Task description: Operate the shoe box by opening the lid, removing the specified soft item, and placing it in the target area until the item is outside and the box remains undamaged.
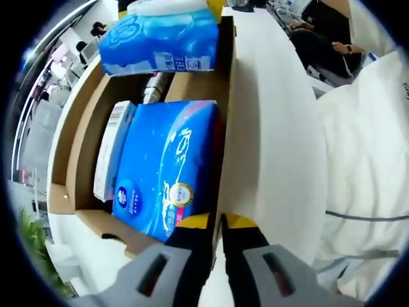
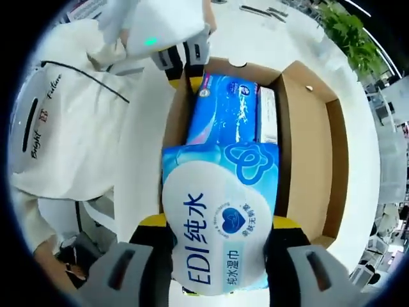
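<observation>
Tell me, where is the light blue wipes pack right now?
The wipes pack is clamped in the right gripper, raised above the open shoe box.

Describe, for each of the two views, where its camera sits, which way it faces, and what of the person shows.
Left gripper view: rides the left hand-held gripper, clamped on the box wall, looking along the open shoe box; white sleeve at right.
Right gripper view: rides the right hand-held gripper, holding the wipes pack above the box; white clothing at left.
Shared: box, blue tissue pack, wipes pack.
</observation>
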The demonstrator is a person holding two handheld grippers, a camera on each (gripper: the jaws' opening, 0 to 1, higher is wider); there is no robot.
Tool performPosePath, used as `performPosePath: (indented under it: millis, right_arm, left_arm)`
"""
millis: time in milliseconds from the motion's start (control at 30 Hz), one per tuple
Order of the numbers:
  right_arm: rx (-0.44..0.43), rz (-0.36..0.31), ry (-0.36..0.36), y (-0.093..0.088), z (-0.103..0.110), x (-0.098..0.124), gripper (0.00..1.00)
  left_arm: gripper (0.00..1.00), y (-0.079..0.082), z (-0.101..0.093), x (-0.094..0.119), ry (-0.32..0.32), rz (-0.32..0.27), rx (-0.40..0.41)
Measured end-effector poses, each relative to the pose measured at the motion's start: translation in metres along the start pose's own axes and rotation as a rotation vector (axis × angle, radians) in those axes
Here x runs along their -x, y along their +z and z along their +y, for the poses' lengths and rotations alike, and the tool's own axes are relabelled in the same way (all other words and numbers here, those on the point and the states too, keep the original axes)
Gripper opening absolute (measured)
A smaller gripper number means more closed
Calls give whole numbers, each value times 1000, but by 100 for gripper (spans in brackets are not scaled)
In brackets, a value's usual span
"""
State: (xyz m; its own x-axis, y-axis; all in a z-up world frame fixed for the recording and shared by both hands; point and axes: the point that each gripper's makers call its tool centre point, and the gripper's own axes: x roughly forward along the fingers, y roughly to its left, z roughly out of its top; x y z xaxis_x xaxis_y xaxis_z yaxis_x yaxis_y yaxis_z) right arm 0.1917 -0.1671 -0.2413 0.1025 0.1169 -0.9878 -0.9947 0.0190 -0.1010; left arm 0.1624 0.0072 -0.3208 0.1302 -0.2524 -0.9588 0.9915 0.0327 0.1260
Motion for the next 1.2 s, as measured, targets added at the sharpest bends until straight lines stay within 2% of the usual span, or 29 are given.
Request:
performPosePath:
  millis: [100,267,433,800,1033,1200]
  right_arm:
    - [-25,11,-8,-4,-1,10,56]
    - [-10,15,-41,-11,-9,24,56]
    - [-9,34,-57,-16,-6,31,56]
    - [-7,-22,-65,-29,2,45,56]
    - [-40,24,-56,-56,4,42,56]
    - [-57,-12,-74,-70,2,43,56]
  left_arm:
    - [6,0,0,0,-1,-2,1]
    - [6,0,-1,0,-1,0,2]
    - [6,0,-1,0,-2,0,4]
    - [6,0,-3,0,0,1,4]
    - [6,0,-3,0,-1,-2,3]
    - [6,0,-3,0,-6,-5,3]
